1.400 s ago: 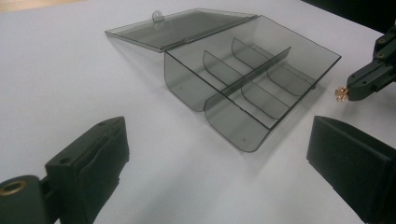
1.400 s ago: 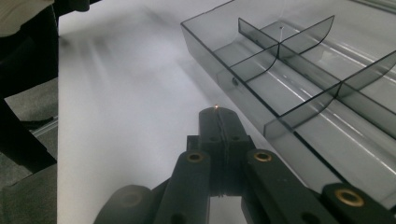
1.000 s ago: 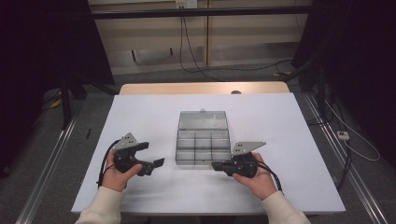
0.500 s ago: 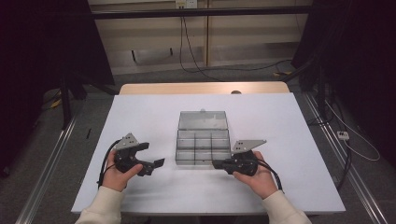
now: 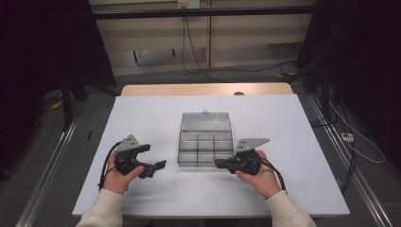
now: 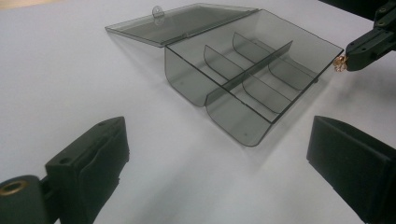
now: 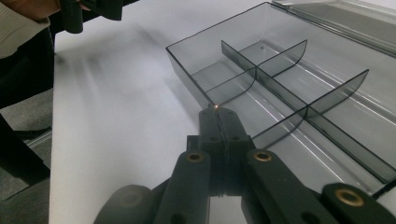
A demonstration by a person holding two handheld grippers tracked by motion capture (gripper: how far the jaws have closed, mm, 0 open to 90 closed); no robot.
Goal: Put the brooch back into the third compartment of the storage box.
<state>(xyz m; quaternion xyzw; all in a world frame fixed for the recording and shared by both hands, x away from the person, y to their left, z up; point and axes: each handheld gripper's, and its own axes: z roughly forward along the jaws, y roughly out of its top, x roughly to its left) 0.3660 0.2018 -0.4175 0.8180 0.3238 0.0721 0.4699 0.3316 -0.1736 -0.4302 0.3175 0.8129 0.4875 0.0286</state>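
Our right gripper (image 5: 218, 163) pinches a tiny gold piece (image 7: 216, 108); our left gripper (image 5: 160, 166) gapes, holding nothing.

We see the right jaws pressed together on the gold piece at the near rim of the clear compartment box (image 5: 204, 150), lid flat at 12 o'clock. Bare white table (image 5: 151, 118) lies wide at 9 and 3 o'clock. Both grippers sit low, aimed inward, either side of the box.

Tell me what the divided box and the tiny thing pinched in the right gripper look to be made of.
The box looks like smoky grey, glossy clear plastic: the table shows through its walls, and its dividers and open lid catch streaks of light. The tiny piece at the tip of the right gripper glints gold, so probably metal or a metallic bead; too small to be sure.
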